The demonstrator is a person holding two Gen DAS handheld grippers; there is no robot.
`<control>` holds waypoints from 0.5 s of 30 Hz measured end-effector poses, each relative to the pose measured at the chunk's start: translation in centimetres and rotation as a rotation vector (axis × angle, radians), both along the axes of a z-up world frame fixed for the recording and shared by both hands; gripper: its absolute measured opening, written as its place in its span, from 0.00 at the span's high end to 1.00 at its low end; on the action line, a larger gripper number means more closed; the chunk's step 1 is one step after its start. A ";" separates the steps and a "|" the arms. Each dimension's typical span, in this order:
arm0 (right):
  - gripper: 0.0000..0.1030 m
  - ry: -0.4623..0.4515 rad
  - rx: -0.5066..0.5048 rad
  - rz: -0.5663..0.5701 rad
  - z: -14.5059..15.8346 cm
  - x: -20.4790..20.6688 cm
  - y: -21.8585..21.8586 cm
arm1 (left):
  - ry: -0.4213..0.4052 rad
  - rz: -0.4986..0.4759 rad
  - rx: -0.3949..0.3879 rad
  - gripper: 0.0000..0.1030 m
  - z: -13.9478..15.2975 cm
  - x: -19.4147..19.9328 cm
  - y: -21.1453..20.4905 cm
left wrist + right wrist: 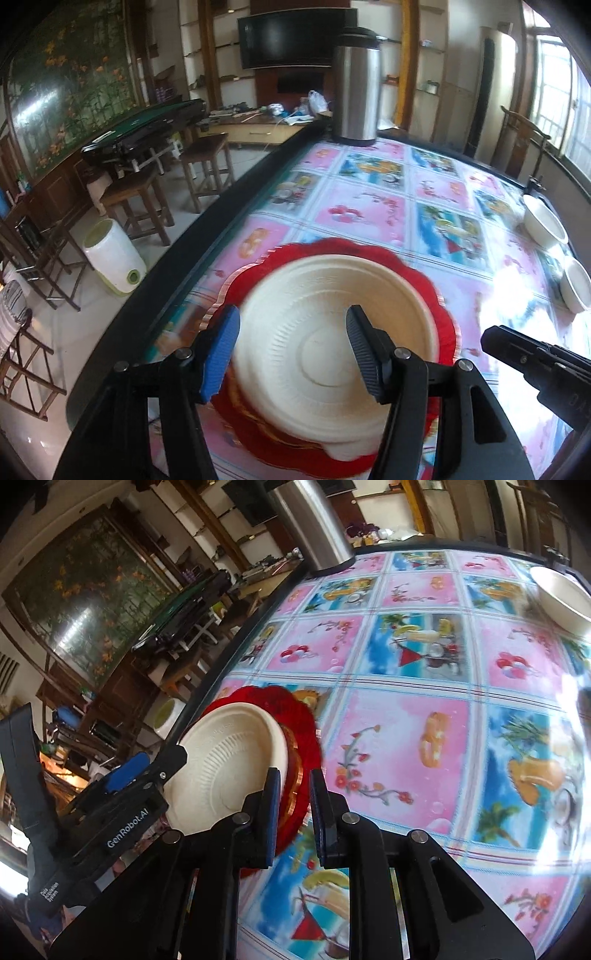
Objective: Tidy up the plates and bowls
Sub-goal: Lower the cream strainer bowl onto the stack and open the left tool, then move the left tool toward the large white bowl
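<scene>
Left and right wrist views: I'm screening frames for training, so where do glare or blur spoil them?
Left wrist view: window glare whitens the tablecloth at right, and the cream plate on the red plate is smeared. Right wrist view: glare at the right edge, soft tablecloth print; fisheye bends the table edge.

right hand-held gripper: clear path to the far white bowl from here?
Probably yes. Only bare tablecloth lies between the right hand-held gripper and the white bowl; its jaws hold nothing and stand nearly shut, so they must open first.
</scene>
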State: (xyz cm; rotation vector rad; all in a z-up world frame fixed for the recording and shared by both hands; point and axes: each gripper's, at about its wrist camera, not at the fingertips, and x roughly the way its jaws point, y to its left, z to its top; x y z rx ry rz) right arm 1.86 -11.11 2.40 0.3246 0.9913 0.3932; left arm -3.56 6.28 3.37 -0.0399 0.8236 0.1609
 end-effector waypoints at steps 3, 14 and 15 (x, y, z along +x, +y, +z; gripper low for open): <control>0.85 -0.013 -0.010 -0.018 0.4 -0.8 -1.2 | -0.011 -0.041 0.000 0.42 0.2 -0.4 -1.7; 0.77 -0.015 0.014 -0.133 0.7 -3.1 -6.4 | -0.051 -0.156 -0.012 0.32 0.6 -1.2 -7.4; 0.73 -0.017 0.021 -0.145 0.8 -3.3 -6.9 | -0.049 -0.160 -0.010 0.32 0.5 -1.2 -7.8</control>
